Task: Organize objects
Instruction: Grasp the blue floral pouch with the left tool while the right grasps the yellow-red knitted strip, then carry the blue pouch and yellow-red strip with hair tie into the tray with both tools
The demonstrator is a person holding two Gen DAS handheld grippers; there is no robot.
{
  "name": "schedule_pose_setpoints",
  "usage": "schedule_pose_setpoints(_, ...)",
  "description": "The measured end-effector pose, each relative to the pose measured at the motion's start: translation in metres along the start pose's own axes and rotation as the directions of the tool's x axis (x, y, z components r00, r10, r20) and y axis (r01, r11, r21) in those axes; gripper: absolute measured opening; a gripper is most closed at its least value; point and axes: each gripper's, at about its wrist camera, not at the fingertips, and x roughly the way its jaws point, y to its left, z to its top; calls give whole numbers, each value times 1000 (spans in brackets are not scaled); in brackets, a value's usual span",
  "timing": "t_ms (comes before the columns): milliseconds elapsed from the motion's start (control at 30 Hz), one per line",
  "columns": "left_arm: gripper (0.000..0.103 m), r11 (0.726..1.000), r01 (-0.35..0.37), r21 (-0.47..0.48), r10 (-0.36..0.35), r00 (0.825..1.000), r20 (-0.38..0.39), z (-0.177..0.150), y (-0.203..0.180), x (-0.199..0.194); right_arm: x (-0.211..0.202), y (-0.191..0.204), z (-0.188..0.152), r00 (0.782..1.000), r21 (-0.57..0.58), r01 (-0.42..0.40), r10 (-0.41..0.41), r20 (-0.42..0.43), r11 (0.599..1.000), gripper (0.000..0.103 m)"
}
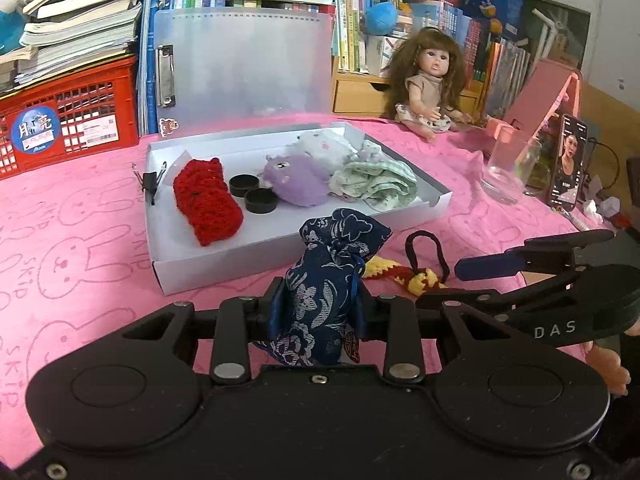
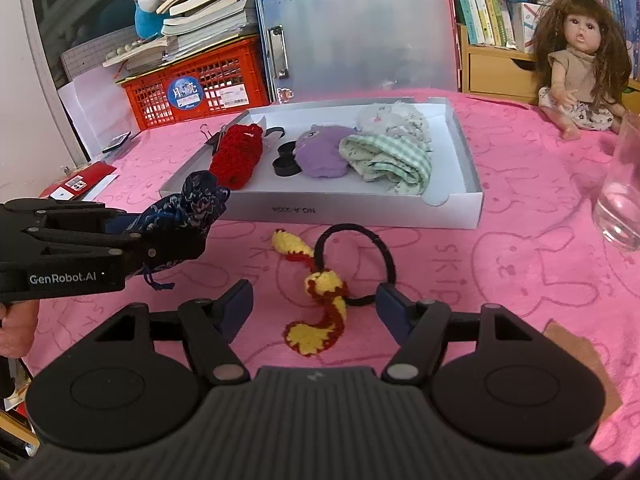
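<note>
My left gripper (image 1: 320, 304) is shut on a dark blue patterned drawstring pouch (image 1: 324, 280), held just in front of the white box (image 1: 224, 268); it also shows in the right wrist view (image 2: 188, 208). The box (image 2: 360, 212) holds a red knitted piece (image 2: 238, 156), two black caps (image 2: 286, 160), a purple plush (image 2: 322, 152) and folded green cloth (image 2: 388, 160). My right gripper (image 2: 316, 304) is open, its fingers either side of a yellow-and-red crocheted hair tie (image 2: 320, 304) with a black elastic loop, lying on the pink cloth.
A doll (image 2: 580, 56) sits at the back right. A glass (image 2: 620, 196) stands at the right; in the left wrist view a phone (image 1: 568, 164) leans behind it. A red crate (image 2: 200, 84), book stacks and a translucent folder (image 2: 360, 36) line the back. A binder clip (image 1: 150, 180) grips the box's left wall.
</note>
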Motion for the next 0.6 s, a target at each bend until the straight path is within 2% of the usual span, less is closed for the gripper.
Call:
schedule_pose_setpoints(133,31,1000,-4,-5,4,1000,1,-1,2,0,4,2,1,1000,1,11,-11,2,1000,68)
schedule_pose_setpoints(267,31,1000,-11,-18,11,1000,0,-1,4,0,10,1,2,1000,19,27,-27,3,999,56)
schedule_pose_setpoints(333,31,1000,-15,-24,15,1000,0,-1,6,1,13,0,2,999,26,33,-33,3,999,49)
schedule_pose_setpoints(400,31,999,-21,-28,21,1000,1,-1,7,1,15,1,2,999,26,41,-41,1,999,36)
schedule_pose_setpoints(467,31,999,-26,-34,26,1000,4,0,9,2,16,3,3,999,18,53,-54,2,998,30)
schedule_pose_setpoints(600,31,998,-36,-47,37,999,13,5,14,2,14,4,4,999,15,51,-51,14,999,29)
